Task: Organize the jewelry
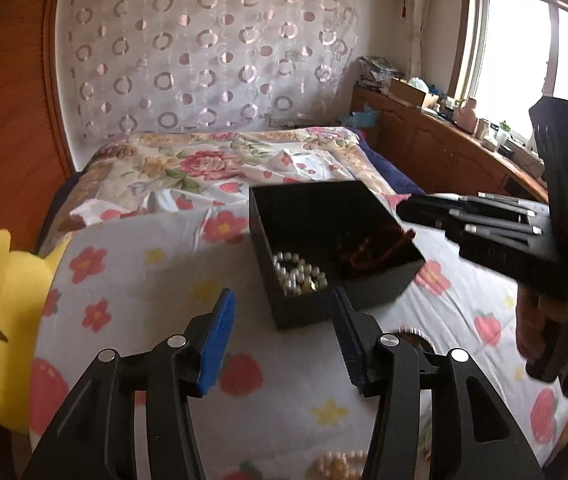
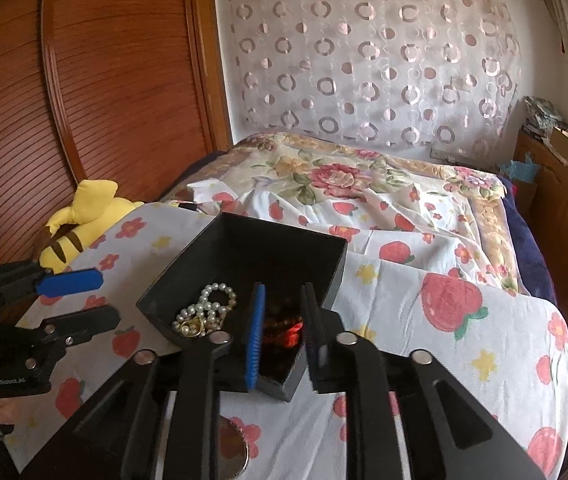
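Bedroom, floral bedspread: the black box sits mid-bed holding pearls and reddish beads. Right fingers hang released, empty, directly over those beads; left fingers gape, empty, short of the box's near wall. Another pearl strand, possibly, lies near the bed's front edge.

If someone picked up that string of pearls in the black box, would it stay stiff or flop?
Probably flop: the pearl strand lies coiled in loose loops in the black box. Its round, glossy beads look apt to slip from a pinch, and a gold piece tangled at one end might snag.
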